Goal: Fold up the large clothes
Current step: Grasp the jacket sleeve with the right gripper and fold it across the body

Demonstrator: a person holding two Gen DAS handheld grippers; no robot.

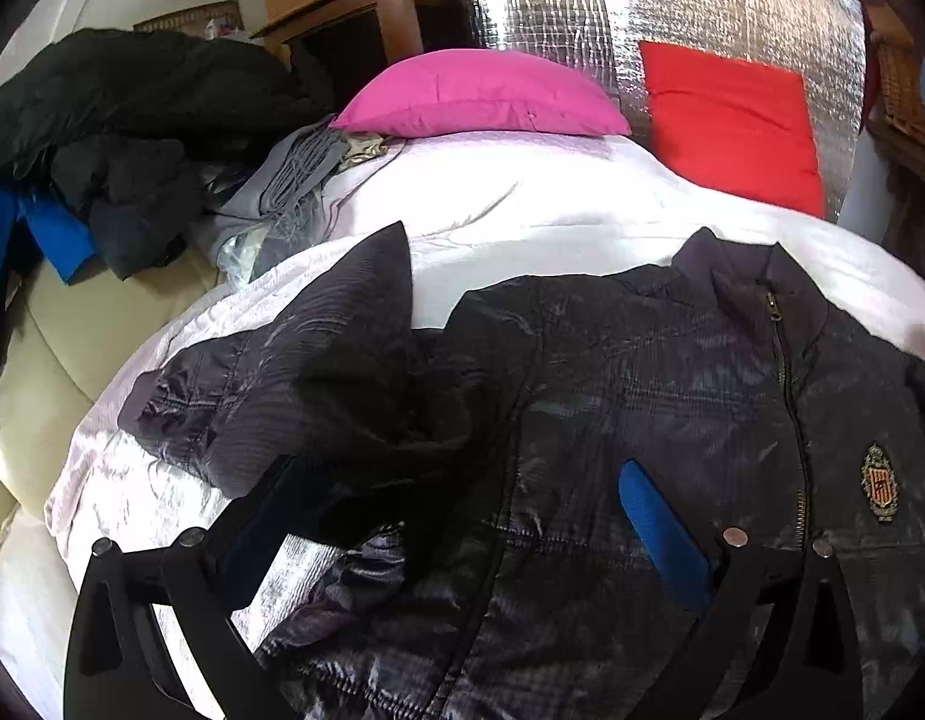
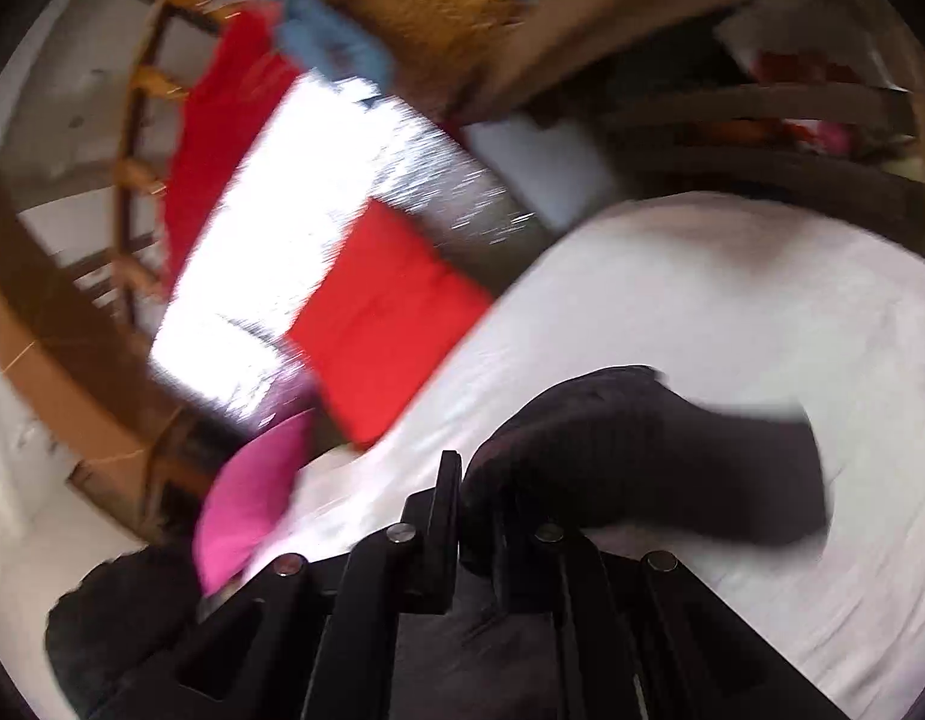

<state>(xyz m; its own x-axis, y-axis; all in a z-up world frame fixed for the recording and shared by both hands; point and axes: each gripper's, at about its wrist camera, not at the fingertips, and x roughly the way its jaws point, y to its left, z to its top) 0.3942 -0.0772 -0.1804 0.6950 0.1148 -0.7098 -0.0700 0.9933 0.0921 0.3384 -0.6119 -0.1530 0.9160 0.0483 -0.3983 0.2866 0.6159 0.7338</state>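
No legible text; jacket crest unreadable.

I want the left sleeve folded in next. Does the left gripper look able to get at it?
Probably yes: the left gripper stands open right over the jacket, and the sleeve lies bunched at its left finger with nothing on top.

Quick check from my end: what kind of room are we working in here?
Probably a bedroom at home: the black jacket lies on a bed's white cover, with a pink pillow at the head and a heap of clothes beside it.
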